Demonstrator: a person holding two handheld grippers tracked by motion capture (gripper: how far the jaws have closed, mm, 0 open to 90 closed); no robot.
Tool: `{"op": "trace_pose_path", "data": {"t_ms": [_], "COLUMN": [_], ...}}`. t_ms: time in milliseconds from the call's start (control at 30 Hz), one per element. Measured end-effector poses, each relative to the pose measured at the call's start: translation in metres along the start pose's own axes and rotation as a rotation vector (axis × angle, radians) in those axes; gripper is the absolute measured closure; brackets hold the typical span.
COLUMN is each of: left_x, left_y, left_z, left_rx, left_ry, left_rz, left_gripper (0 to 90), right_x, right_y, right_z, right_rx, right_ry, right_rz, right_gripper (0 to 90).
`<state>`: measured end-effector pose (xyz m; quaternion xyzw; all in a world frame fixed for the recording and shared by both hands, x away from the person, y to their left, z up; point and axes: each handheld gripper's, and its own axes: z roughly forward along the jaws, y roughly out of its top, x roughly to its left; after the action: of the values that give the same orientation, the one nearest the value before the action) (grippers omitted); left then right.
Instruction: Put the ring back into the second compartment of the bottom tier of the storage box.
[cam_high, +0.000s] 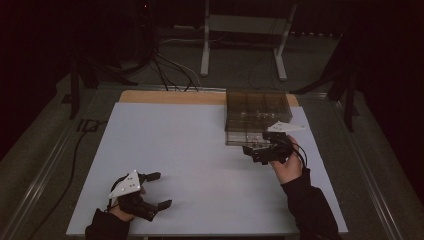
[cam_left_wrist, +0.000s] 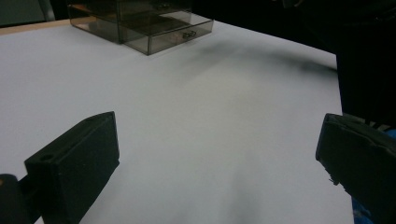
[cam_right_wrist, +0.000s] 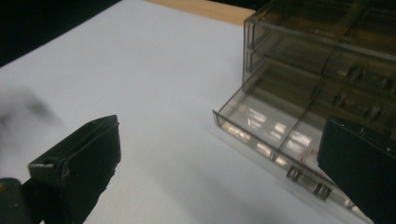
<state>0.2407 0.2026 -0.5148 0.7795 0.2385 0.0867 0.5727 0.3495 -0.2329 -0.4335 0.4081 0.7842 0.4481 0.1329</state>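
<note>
- Right gripper (cam_high: 257, 151): fingers (cam_right_wrist: 74, 168) spread wide, nothing between them, just in front of the smoky drawer box (cam_high: 257, 116).
- Bottom drawer (cam_right_wrist: 275, 135) sits pulled out toward it.
- Left gripper (cam_high: 156, 190): fingers spread wide, empty, low at the near left of the white worktop (cam_high: 190, 165), well apart from the box.
</note>
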Motion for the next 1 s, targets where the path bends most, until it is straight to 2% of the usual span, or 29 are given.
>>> {"op": "trace_pose_path", "data": {"t_ms": [67, 267, 733, 833, 1000], "left_x": [0.0, 0.0, -0.001, -0.001, -0.001], "left_y": [0.0, 0.0, 0.0, 0.0, 0.0], "left_z": [0.0, 0.0, 0.0, 0.0, 0.0], "left_rx": [-0.002, 0.0, 0.002, 0.007, 0.003], "left_ry": [0.0, -0.003, -0.003, -0.001, 0.003], "left_rz": [-0.001, 0.001, 0.005, 0.002, 0.004], "left_gripper": [0.6, 0.6, 0.6, 0.6, 0.6], "right_x": [0.001, 0.003, 0.004, 0.002, 0.0], "right_y": [-0.006, -0.022, -0.061, -0.071, -0.084], "right_z": [0.0, -0.001, -0.008, -0.013, -0.02], "right_rx": [-0.001, 0.005, 0.022, 0.016, 0.009], "right_ry": [0.018, 0.031, 0.069, 0.094, 0.108], "right_rz": [0.004, -0.016, -0.022, -0.026, -0.025], "right_gripper": [0.0, 0.0, 0.0, 0.0, 0.0]}}
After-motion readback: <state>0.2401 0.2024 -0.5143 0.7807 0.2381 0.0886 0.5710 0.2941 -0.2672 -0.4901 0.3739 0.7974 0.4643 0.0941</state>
